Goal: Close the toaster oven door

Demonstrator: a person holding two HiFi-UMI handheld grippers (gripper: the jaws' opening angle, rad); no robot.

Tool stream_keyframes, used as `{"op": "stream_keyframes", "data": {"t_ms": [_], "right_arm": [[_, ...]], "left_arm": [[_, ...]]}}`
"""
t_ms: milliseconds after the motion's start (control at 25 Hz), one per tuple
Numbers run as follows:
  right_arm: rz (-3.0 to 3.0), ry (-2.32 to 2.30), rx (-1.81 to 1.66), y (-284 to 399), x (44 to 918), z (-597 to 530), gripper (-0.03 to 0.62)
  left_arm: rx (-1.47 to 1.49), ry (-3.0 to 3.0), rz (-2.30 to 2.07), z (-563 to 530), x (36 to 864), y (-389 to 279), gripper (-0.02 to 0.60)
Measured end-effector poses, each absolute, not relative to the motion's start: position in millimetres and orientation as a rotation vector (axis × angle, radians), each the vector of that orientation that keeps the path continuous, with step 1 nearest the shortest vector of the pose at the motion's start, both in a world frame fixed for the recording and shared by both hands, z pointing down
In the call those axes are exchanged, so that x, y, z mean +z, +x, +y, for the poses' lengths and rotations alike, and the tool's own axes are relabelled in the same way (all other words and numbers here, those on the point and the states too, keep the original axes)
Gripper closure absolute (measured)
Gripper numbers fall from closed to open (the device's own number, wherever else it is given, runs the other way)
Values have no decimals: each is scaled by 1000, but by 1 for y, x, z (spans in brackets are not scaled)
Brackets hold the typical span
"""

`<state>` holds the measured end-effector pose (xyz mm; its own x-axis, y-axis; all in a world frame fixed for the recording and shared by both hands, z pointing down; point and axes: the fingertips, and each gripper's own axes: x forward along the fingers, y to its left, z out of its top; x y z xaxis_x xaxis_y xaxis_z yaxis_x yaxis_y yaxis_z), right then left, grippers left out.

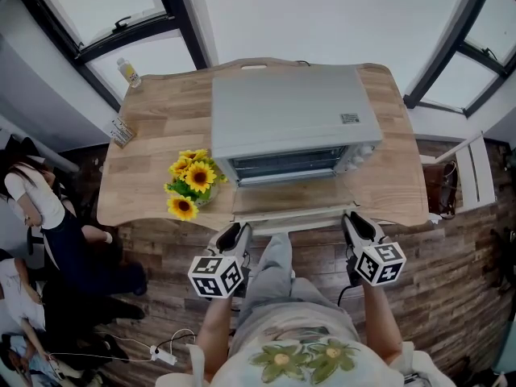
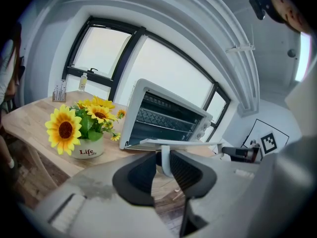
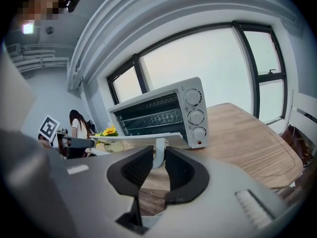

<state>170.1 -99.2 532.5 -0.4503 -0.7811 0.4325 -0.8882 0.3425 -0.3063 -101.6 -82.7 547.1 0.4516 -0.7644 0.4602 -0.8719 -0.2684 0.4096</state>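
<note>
Left tool (image 2: 163,155): clenched on handle (image 2: 165,163);
Right tool (image 3: 157,155): clenched on handle;
Door (image 1: 292,199): open, folded down;
Oven (image 1: 286,115): on bench (image 1: 157,119)

Office-type rm: big windows (image 1: 105,10), ppl (image 1: 36,208) seated nearby.

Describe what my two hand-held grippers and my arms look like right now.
The left hand-held gripper and right hand-held gripper each have a grey body ending in two black jaws with ribbed inner pads, and carry a white cube printed with black square markers. The forearms are bare. The person wears a pale top with a green and yellow flower print and grey trousers.
</note>
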Motion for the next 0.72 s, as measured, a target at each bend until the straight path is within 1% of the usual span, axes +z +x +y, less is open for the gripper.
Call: {"op": "stream_keyframes", "data": {"t_ms": [720], "right_arm": [[-2449, 1541, 764, 169, 512, -118, 514]], "left_arm": [[183, 2106, -1396, -102, 527, -103, 476]]}}
